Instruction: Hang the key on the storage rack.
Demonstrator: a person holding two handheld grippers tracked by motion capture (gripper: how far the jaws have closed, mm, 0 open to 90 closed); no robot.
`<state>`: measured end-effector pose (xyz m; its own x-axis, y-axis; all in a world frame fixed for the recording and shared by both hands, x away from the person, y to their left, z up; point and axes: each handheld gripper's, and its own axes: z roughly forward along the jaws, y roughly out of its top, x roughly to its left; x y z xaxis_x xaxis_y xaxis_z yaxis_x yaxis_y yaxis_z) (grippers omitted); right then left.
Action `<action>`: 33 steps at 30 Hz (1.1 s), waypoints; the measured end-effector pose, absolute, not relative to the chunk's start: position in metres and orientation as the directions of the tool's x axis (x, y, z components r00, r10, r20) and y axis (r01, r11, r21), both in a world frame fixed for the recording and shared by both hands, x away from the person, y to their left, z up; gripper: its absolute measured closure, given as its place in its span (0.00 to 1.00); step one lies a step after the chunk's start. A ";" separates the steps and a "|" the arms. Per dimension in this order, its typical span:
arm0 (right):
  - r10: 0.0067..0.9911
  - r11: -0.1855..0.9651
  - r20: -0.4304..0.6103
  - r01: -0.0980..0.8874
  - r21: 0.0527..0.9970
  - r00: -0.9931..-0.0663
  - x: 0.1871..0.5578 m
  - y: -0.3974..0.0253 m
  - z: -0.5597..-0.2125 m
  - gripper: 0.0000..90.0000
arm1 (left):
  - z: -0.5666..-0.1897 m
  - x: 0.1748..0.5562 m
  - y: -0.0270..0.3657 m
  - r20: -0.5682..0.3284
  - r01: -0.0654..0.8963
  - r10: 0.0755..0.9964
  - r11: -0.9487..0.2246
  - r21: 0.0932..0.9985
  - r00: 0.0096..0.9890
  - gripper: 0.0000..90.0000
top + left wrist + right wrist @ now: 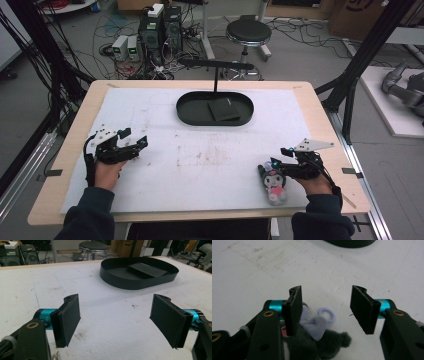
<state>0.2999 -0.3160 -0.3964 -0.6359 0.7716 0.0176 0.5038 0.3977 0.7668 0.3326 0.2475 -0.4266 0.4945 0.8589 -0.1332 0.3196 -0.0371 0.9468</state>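
A small plush toy (274,183) with dark ears, a white face and a pink body lies on the white mat near the front right. My right gripper (278,157) hovers just above its head, open. In the right gripper view the toy's dark fuzzy part (322,346) and a lilac ring (326,315) lie below and between the spread jaws of that gripper (325,310), nearer the left one. My left gripper (134,137) rests open at the left of the mat; between the jaws of the left gripper (116,322) there is only bare mat.
A black oval tray (189,109) stands at the back middle of the mat with a flat black piece (223,109) in it; the tray (117,280) lies ahead of the left gripper. A black T-shaped stand (216,65) rises behind it. A stool (248,32) and computers (160,27) stand beyond the table.
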 end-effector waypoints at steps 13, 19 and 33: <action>0.707 0.384 0.234 0.639 0.667 -0.668 0.312 -0.320 -0.413 0.86 | -0.427 0.332 0.247 -0.130 0.323 0.860 -0.043 0.945 0.494 0.26; 0.700 0.417 0.167 0.587 0.693 -0.695 0.311 -0.315 -0.408 0.95 | -0.427 0.332 0.248 -0.127 0.323 0.861 -0.045 0.945 0.493 0.26; 0.764 0.348 0.078 0.511 0.786 -0.640 0.338 -0.310 -0.395 0.96 | -0.427 0.333 0.248 -0.129 0.323 0.862 -0.043 0.945 0.491 0.27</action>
